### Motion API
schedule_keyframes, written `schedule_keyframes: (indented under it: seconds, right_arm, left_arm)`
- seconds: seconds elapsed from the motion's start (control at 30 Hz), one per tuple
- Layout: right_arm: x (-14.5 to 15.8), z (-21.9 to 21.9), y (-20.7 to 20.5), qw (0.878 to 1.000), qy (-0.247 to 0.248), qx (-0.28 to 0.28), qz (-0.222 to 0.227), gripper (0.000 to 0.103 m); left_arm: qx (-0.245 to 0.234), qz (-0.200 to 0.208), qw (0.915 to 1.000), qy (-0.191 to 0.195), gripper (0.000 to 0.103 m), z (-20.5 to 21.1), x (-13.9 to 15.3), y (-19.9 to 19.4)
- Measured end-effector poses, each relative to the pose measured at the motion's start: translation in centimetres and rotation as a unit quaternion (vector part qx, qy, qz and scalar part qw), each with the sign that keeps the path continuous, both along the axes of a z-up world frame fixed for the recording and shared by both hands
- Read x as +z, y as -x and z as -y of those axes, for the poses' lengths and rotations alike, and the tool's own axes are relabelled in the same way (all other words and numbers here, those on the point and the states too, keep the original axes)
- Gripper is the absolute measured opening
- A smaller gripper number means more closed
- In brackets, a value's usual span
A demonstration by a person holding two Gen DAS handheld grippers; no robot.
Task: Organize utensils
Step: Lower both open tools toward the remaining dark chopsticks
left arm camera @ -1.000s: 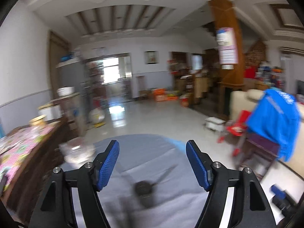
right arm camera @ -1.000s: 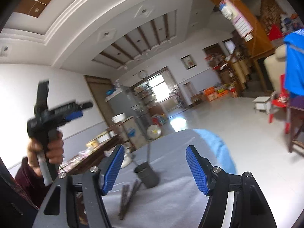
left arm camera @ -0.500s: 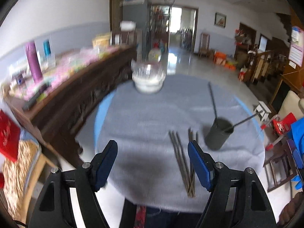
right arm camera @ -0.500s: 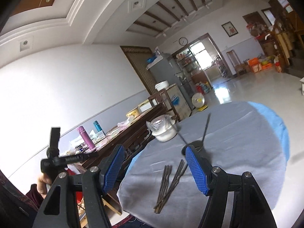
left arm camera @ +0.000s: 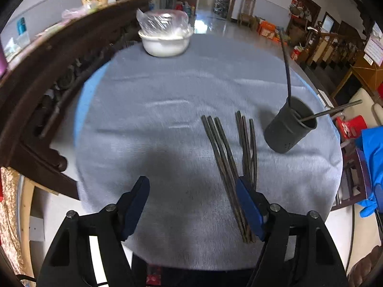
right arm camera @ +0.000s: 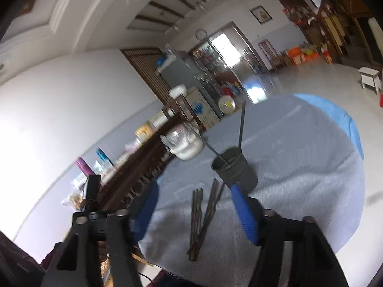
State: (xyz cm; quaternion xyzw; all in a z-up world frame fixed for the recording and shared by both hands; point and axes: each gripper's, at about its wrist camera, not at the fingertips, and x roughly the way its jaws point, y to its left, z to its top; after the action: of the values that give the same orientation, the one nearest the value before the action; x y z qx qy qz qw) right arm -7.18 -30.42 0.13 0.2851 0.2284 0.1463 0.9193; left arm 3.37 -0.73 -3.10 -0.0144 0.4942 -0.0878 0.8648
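Above the grey table (left arm camera: 148, 124), the left gripper (left arm camera: 192, 191) gapes empty, while the right gripper's (right arm camera: 194, 198) empty jaws have just been narrowing.

White bowl (left arm camera: 165, 44) under clear plastic bag (left arm camera: 161, 21)

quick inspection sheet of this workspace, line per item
surface: round table under a grey cloth, blue layer showing at its edge
job's things: dark holder cup upright with two chopsticks in it; loose chopsticks lie in two bundles on the cloth beside it
clutter: white bowl with a plastic bag, far edge
grippers: left gripper open above the cloth; right gripper open, its jaws have just been closing, nothing gripped
cables: nothing seen
surroundings: dark wooden sideboard, tiled floor, blue garment
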Motion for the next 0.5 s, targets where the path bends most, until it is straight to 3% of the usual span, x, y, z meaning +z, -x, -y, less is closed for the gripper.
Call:
schedule_keyframes:
  seconds: [0.03,0.27,0.33,0.5]
  right_arm:
    - [-0.6,-0.5,-0.8,1.0,0.003,0.003,-0.015,0.04]
    - [-4.5,-4.2,-5.5,0.995,0.019,0.005,-0.1,0.034]
    - [-5.6,-5.0,-6.6,0.992,0.032,0.008,-0.123,0.031]
    - [-8.7,-7.9,-10.8,0.984,0.056,0.023,-0.169,0.03]
  left_arm:
    - [-0.004,-0.005,1.0,-0.002,0.073,0.2,-0.7,-0.4]
    - [-0.038,-0.076,0.9961,0.026,0.042,1.3,-5.6,-3.3]
    - [-0.043,-0.102,0.9928,0.045,0.04,1.1,-6.9,-4.3]
    - [-0.057,-0.109,0.9892,0.08,0.04,1.3,-7.2,-5.6]
